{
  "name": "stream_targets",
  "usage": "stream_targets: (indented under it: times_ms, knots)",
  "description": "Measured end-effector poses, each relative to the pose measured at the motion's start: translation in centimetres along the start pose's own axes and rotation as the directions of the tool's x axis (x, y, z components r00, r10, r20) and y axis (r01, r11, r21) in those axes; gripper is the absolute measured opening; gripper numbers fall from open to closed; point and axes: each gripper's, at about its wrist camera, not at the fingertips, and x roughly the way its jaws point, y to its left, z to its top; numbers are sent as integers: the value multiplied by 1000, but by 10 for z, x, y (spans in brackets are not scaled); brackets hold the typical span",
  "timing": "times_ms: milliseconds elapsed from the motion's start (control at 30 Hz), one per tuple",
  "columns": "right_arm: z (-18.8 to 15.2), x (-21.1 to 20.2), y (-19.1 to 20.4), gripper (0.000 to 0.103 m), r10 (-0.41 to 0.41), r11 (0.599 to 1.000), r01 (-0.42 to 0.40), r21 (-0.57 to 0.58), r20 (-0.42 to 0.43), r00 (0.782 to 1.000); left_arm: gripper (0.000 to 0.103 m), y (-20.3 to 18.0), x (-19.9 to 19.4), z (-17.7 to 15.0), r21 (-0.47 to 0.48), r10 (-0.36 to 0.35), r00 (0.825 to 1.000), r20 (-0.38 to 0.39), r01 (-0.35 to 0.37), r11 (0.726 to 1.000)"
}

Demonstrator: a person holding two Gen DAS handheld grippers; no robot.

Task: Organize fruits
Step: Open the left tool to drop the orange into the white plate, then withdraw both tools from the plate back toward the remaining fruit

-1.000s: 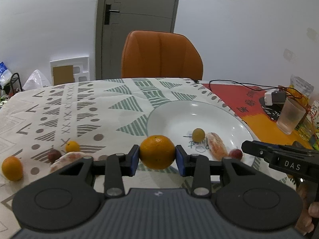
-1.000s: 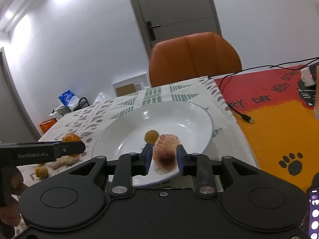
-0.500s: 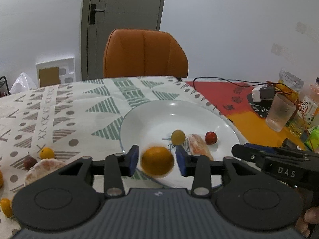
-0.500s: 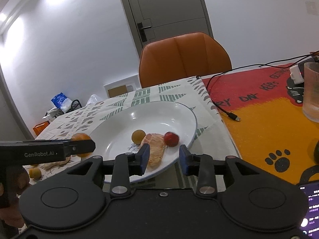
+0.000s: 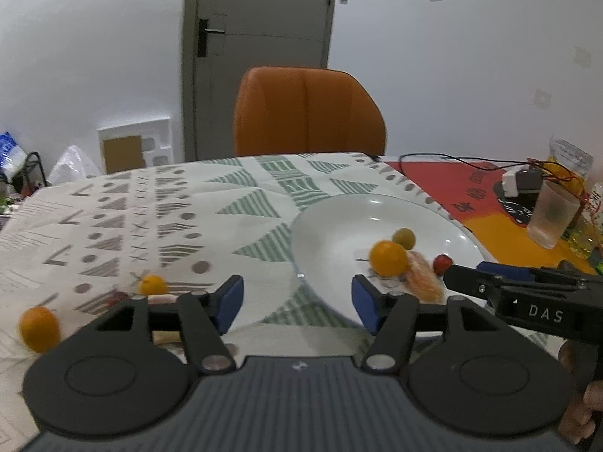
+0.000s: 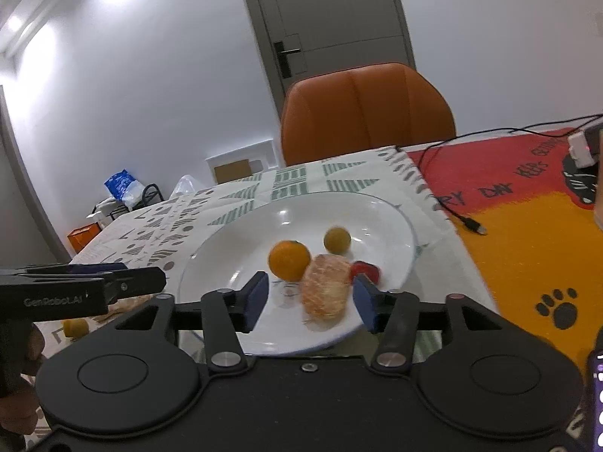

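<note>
A white plate point(image 5: 339, 218) point(image 6: 384, 222) holds an orange point(image 5: 388, 258) point(image 6: 289, 259), a small yellow-green fruit point(image 5: 404, 238) point(image 6: 337, 240), a peeled citrus point(image 5: 424, 282) point(image 6: 326, 292) and a small red fruit point(image 5: 442, 262) point(image 6: 365, 271). My left gripper point(image 5: 297, 309) is open and empty, left of the plate's near rim. My right gripper point(image 6: 311, 301) is open and empty, over the plate's near edge by the peeled citrus. On the cloth to the left lie a small orange fruit point(image 5: 152, 285) and another orange point(image 5: 39, 328).
An orange chair point(image 5: 309, 109) stands behind the table. A plastic cup point(image 5: 552, 214), a charger with cables point(image 5: 522, 182) and a snack bag sit on the red-orange mat point(image 6: 527, 233) at right. A phone edge point(image 6: 597, 395) shows at lower right.
My left gripper opened and let the orange drop onto the plate, then drew back left. My right gripper opened wider, releasing the red fruit, and pulled back a little.
</note>
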Motion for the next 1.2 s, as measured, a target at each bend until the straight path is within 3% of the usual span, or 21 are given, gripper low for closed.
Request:
stream_targets:
  times_ms: [100,200,500,767,1200]
  knots:
    - [0,1,11,64,10,1000,-9,-24,10,1000,77,11,-8,-1,-18,26,1000,15,-26,1000]
    - [1,2,20,73,18,999,-17,-35,13,1000,79,22,-15,-3,-42,50,998,28,-49,998]
    - [1,9,51,84,52,997,-51,-64,9,999,81,58,-38,-11,-101,117,993,28,-114,988]
    - [-3,14,80,87,94,990,-94,-104,-5,996,81,90,-59,-22,-160,183,982,35,-176,971]
    - [-4,22,115,98,157,978,-159,-134,-27,987,81,121,-81,-38,-215,238,971,36,-225,950]
